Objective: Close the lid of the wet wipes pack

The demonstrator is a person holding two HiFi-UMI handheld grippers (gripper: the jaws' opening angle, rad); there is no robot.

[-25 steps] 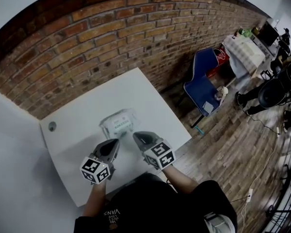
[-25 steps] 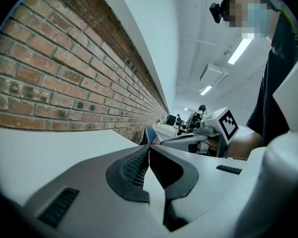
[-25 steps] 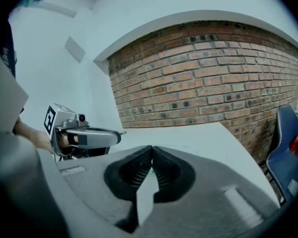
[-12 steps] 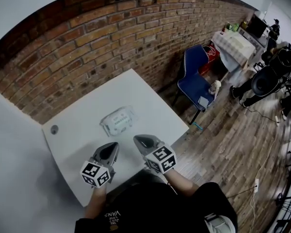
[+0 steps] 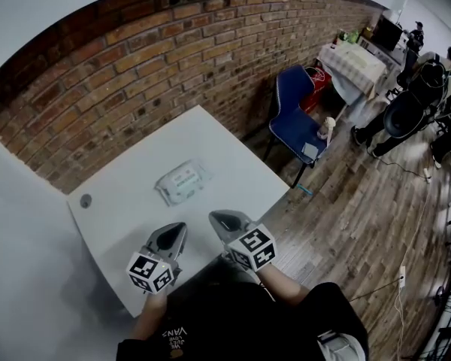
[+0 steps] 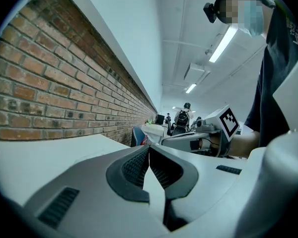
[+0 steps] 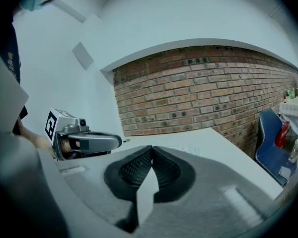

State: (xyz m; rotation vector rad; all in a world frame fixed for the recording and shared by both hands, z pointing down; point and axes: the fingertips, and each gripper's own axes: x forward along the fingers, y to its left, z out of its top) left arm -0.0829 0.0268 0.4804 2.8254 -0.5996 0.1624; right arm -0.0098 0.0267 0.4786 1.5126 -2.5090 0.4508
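Position of the flat, soft white-and-green wet wipes pack (image 5: 180,183): lying about mid-desk on the white square desk (image 5: 233,153). Grey left gripper (image 6: 149,150) and grey right gripper (image 7: 152,151) hover side by side over the desk's near edge, well apart from the pack. Both jaw pairs are pressed together with nothing between them.

Light: bright, even indoor; ceiling strip lights (image 6: 227,42) glow white in left gripper view.
Shadows: soft, faint; worktop (image 5: 233,156) goes greyer twd its near-left corner.
Glare: white worktop nearly washed out, little texture.
Distortion: heavy fisheye in all 3 views; brick wall (image 5: 158,59) bows into an arc; corners black.
Focus: left gripper (image 6: 149,150) & right gripper (image 7: 151,151) crisp at the pads, shells soft at btm edge; far room small, hazy.
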